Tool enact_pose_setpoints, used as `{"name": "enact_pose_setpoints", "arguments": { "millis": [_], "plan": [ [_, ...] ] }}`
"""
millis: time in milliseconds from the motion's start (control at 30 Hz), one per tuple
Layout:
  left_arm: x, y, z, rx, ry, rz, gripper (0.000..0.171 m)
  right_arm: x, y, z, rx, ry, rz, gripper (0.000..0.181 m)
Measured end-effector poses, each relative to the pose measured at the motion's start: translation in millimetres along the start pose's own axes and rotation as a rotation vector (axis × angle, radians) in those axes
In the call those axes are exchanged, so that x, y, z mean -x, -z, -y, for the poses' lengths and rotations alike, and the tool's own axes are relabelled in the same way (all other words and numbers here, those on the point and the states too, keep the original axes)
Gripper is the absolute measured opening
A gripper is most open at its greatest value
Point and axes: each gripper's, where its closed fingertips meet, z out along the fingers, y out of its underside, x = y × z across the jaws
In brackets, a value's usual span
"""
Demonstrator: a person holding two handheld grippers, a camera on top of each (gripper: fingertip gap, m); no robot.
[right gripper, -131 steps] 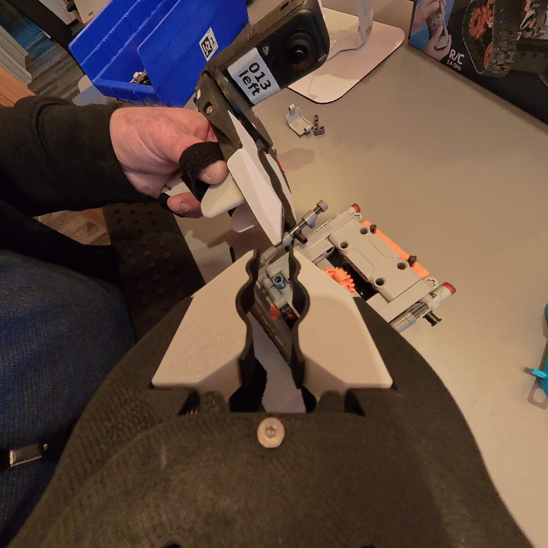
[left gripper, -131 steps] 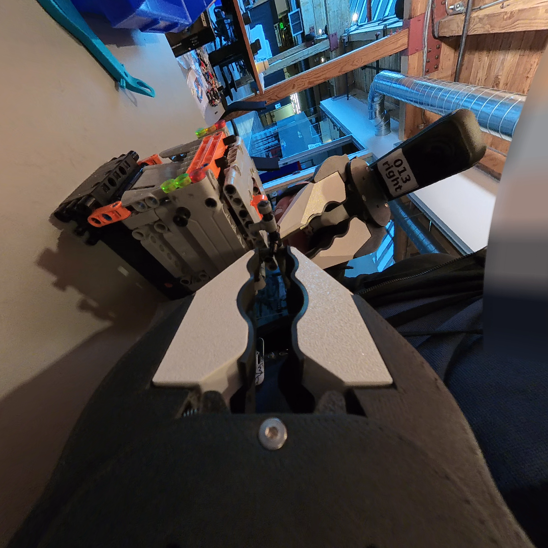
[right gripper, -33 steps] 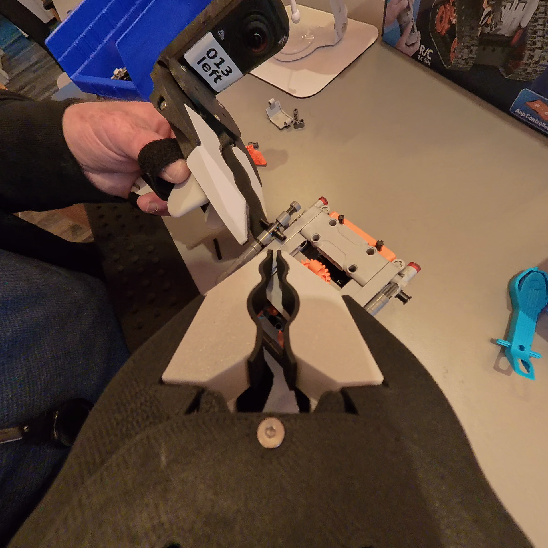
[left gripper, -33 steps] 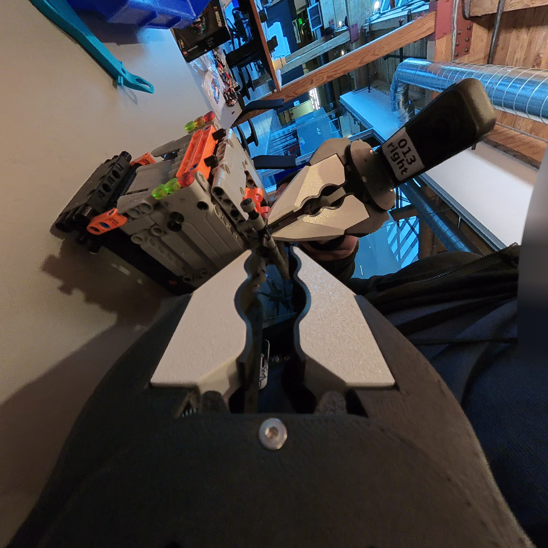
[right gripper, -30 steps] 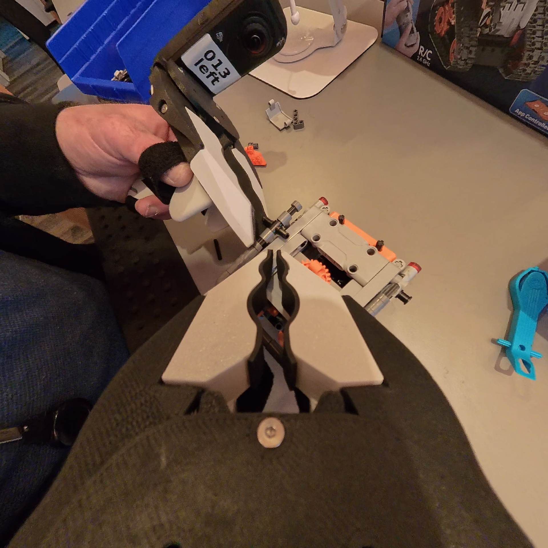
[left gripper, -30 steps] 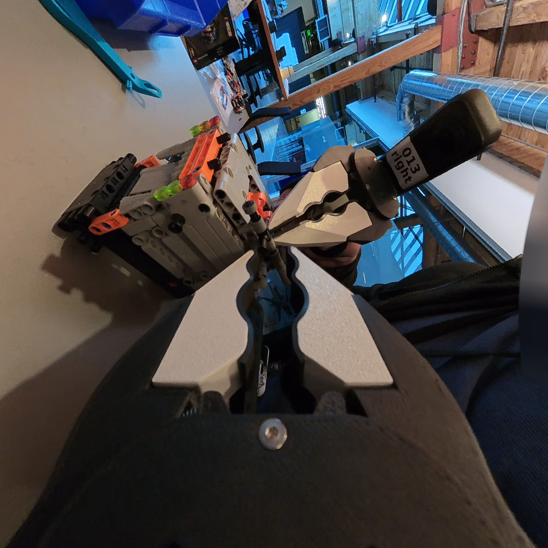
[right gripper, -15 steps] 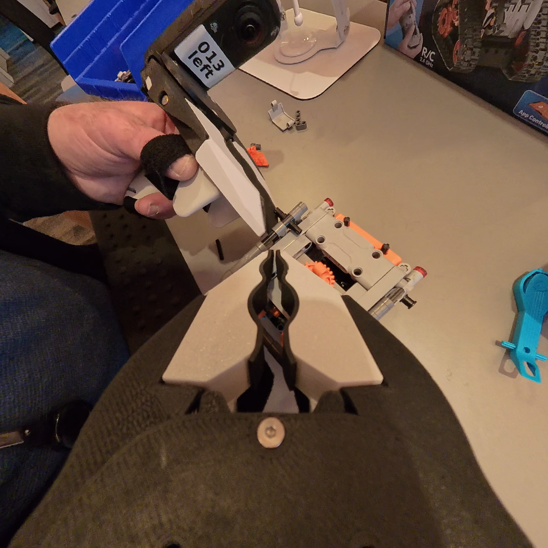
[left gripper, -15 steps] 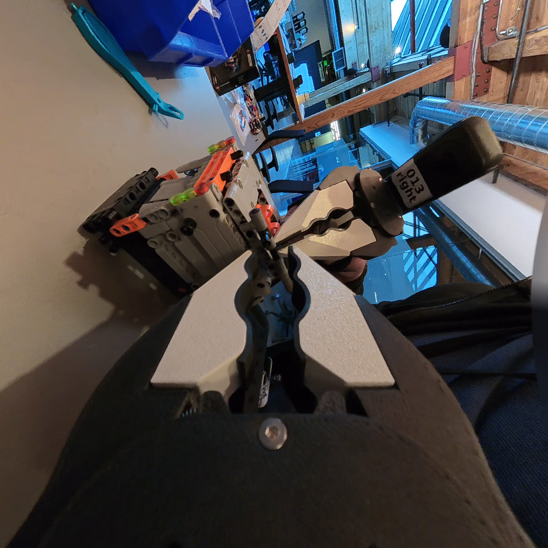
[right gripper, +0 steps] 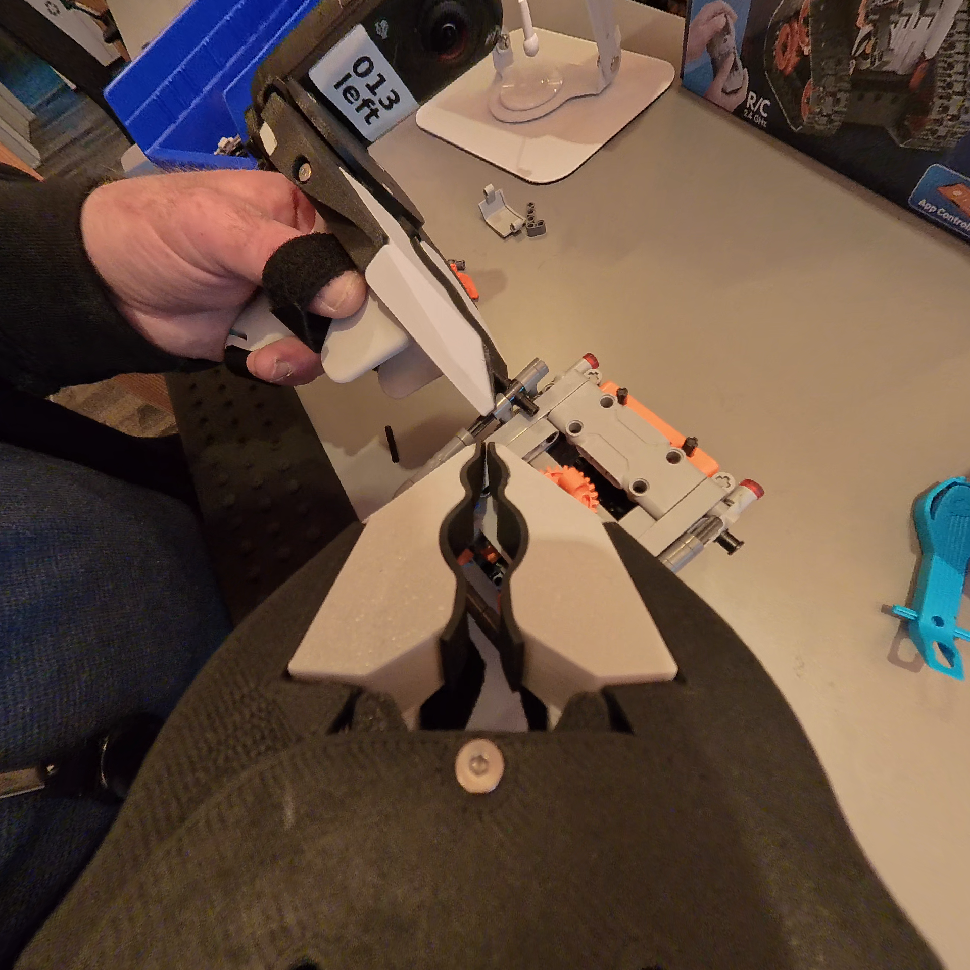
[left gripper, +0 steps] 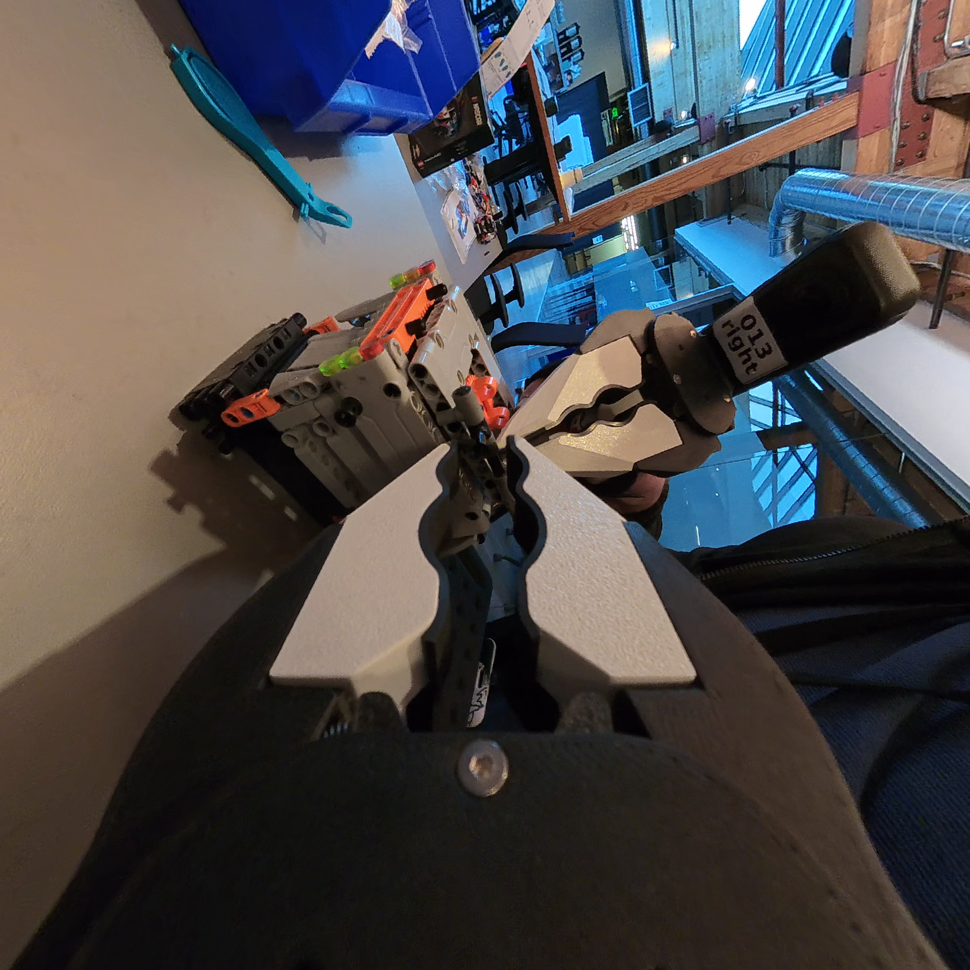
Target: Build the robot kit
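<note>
A grey, orange and black brick model (left gripper: 367,399) lies on the beige table (left gripper: 131,262) near its front edge. It also shows in the right wrist view (right gripper: 630,451). My left gripper (left gripper: 480,456) is shut on a grey axle (left gripper: 467,414) that sticks out of the model's near corner. In the right wrist view a hand (right gripper: 199,262) holds the left gripper (right gripper: 493,401) on the axle (right gripper: 527,380). My right gripper (right gripper: 485,451) is shut on a thin grey part at the model's near end. In the left wrist view the right gripper (left gripper: 506,438) meets the model from the right.
A teal tool (right gripper: 939,567) lies right of the model. A blue bin (right gripper: 199,105), a white stand base (right gripper: 546,131) and a printed box (right gripper: 840,78) stand at the back. Small loose parts (right gripper: 506,215), an orange piece (right gripper: 467,283) and a black pin (right gripper: 391,443) lie on the table. Less than 4 cm separates the two grippers' tips.
Since 4.4 s ago my right gripper has closed from open onto the model's end. In the last second the model and both grippers shifted slightly; the left stays shut on the axle.
</note>
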Motion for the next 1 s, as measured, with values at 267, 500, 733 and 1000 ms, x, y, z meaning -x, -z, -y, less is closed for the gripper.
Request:
{"name": "enact_pose_setpoints", "arguments": {
  "millis": [267,500,733,1000],
  "plan": [
    [1.3,-2.3,0.9,-0.016,-0.018,0.019,0.010,-0.2,0.7,-0.4,-0.003,-0.002,0.005,0.000],
    [-1.0,-0.4,-2.2,-0.024,0.032,-0.068,0.006,-0.7,0.7,-0.1,-0.007,-0.011,0.010,0.000],
    [-2.6,1.0,-9.4,0.020,0.054,-0.126,0.006,-4.0,-0.1,0.3,-0.006,-0.017,-0.013,0.000],
    [-3.9,1.7,-17.7,0.081,0.022,-0.157,0.006,-6.9,-1.7,0.8,-0.014,0.009,-0.059,0.000]
  ]
}}
